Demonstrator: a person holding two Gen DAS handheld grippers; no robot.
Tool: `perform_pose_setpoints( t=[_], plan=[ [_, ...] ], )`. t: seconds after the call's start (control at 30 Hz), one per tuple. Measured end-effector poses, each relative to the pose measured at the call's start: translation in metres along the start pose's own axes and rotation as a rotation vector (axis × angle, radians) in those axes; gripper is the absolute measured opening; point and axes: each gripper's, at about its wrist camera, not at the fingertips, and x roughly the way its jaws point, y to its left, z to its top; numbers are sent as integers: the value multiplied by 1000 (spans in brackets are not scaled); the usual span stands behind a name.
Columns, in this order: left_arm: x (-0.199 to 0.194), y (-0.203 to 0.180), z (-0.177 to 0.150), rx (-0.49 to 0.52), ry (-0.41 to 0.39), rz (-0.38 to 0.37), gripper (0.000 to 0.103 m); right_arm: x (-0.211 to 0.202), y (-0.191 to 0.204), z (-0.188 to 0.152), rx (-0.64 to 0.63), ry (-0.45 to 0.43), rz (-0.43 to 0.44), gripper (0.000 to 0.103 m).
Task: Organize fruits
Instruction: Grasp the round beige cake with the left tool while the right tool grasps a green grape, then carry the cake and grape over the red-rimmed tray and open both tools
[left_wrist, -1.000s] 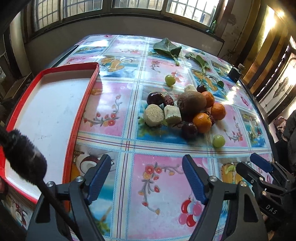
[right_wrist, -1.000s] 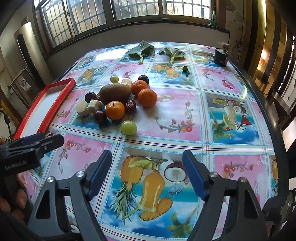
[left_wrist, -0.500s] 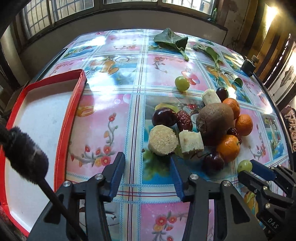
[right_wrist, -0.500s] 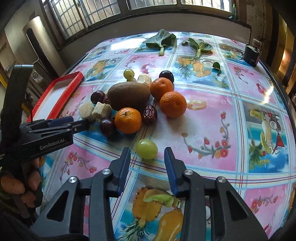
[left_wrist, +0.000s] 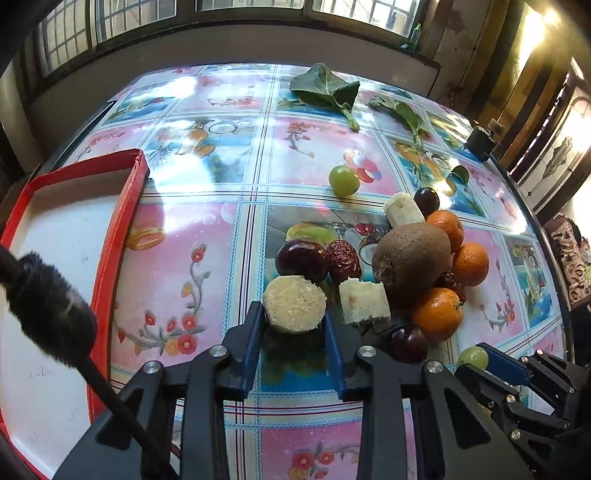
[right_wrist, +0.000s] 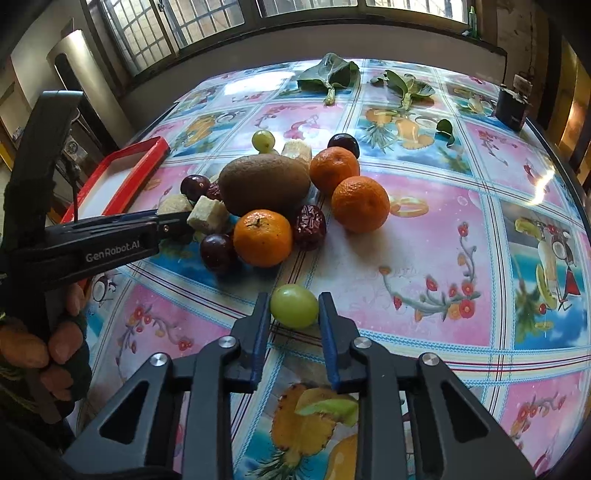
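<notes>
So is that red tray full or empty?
Empty, as far as shown: the red tray shows only its bare white floor, and all the fruit lies outside it on the table. Its near end is cut off.

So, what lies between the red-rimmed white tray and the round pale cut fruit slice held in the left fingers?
Only bare flowered tablecloth lies between the red-rimmed white tray and the round pale cut fruit slice; the left wrist view shows it.

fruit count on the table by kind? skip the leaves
Oranges: 3
Green grapes: 2
Dark round fruits: 3
Red dates: 3
Kiwi: 1
Pale cut pieces: 3
Total: 15
</notes>
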Motion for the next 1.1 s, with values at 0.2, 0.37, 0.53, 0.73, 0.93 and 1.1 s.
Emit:
perform_pose_setpoints(
  t=[0.2, 0.37, 0.53, 0.73, 0.93, 1.1],
  plan=[
    [-27, 4, -21, -25, -20, -10, 31, -13, -4, -13, 37, -4, 30, 27],
    [-61, 9, -43, -36, -60, 9, 31, -28, 6, -22, 29, -19, 46, 27],
    [-95, 28, -56, -60, -107, 18, 31, -35, 26, -27, 0, -27, 63, 28],
    [-124, 68, -65, -114, -145, 77, 31, -40, 62, -20, -51, -31, 123, 28],
    [-128, 120, -69, -196, -139, 182, 31, -36, 130, 0, -126, -29, 308, 28],
    [-118, 154, -75, -261, -113, 218, 31, -10, 198, 17, -230, -13, 376, 28]
  ],
)
